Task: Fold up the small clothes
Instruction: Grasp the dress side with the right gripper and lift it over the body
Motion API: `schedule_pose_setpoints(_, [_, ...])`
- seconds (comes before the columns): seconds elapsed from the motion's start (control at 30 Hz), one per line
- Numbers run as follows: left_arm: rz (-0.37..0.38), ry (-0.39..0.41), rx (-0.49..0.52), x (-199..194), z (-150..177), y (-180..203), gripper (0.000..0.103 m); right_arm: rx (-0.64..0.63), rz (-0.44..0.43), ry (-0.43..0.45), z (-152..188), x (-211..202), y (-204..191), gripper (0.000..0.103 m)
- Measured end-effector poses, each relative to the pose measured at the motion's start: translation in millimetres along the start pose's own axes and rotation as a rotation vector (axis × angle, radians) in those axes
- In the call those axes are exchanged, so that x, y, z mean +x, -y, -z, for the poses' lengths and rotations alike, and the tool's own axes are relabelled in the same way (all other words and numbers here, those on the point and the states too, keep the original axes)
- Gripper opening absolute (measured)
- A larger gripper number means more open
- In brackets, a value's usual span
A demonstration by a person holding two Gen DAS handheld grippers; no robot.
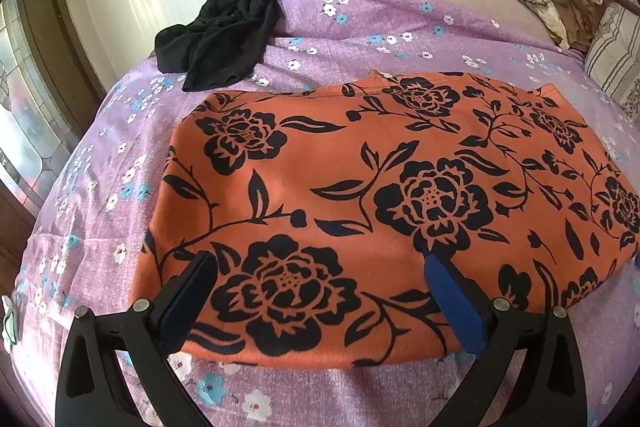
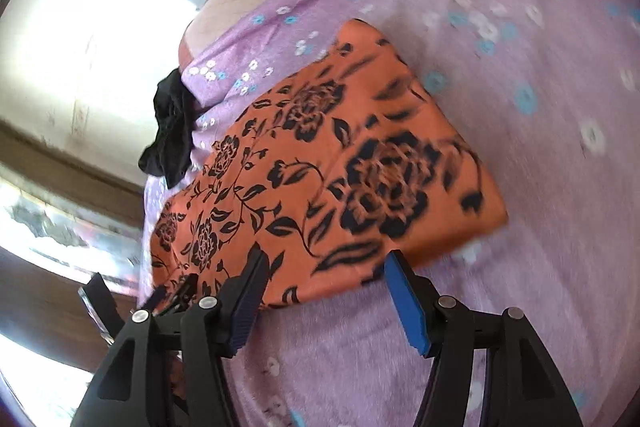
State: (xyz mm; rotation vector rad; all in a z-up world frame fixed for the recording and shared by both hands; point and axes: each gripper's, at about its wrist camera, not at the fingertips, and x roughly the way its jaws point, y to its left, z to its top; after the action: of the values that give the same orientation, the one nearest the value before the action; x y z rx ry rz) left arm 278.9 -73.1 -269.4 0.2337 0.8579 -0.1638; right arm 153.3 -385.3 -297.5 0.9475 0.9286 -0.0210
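While the orange floral garment lies flat on the bed, both grippers hover at its near edge.
Left wrist view: the left gripper has its fingers spread, grasping nothing, above the near hem, well placed to pinch it; a black garment lies apart. Right wrist view: the right gripper straddles the garment's near edge, fingers released, holding nothing; nothing obstructs.

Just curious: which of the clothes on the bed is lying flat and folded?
The orange garment with black flowers, spread flat under both grippers. The black garment lies crumpled at the bed's far edge.
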Motion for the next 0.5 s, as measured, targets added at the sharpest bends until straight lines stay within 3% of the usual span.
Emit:
schedule_pose_setpoints(0.1, [0.003, 0.001, -0.025, -3.5, -1.4, -7.4, 0.103, 0.102, -0.02, 0.006, 11.0, -1.4, 18.7, 0.064])
schedule_pose_setpoints(0.23, [0.015, -0.02, -0.053, -0.7, -3.3, -13.2, 0.103, 0.144, 0.004, 0.046, 12.4, 3.0, 30.3, 0.063])
schedule_pose_setpoints(0.5, [0.037, -0.098, -0.066, 13.4, -2.3, -15.4, 0.103, 0.208, -0.018, 0.23, -15.4, 17.2, 40.5, 0.063])
